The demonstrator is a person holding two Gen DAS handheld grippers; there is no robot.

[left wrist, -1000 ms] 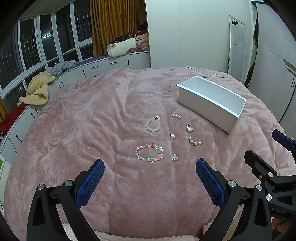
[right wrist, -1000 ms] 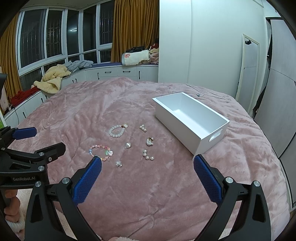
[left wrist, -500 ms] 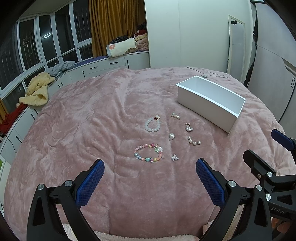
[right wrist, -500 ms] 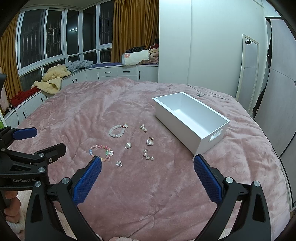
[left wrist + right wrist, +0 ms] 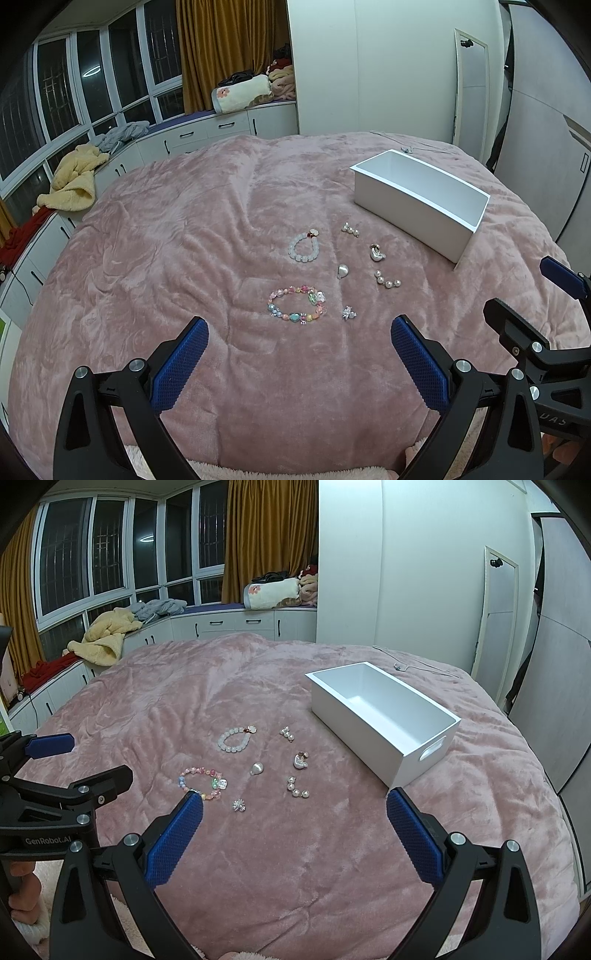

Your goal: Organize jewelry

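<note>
Nothing moved: both tongs, left (image 5: pixel 297 349) and right (image 5: pixel 293 821), gape empty; I hold above bed (image 5: pixel 184 229), jewelry (image 5: pixel 341 271) beside white box (image 5: pixel 417 201), unsorted.

White lettering reading "GenRobot.AI" is printed on the black plastic body of the left gripper (image 5: pixel 55 764), seen at the left edge of the right wrist view, just left of the right gripper's own near blue finger; the last letter is partly cut off by a dark edge. Faint pale letters, legible only as "UAS", are seen on the black body of the right gripper (image 5: pixel 532 295) at the lower right of the left wrist view. No other writing can be read.
</note>
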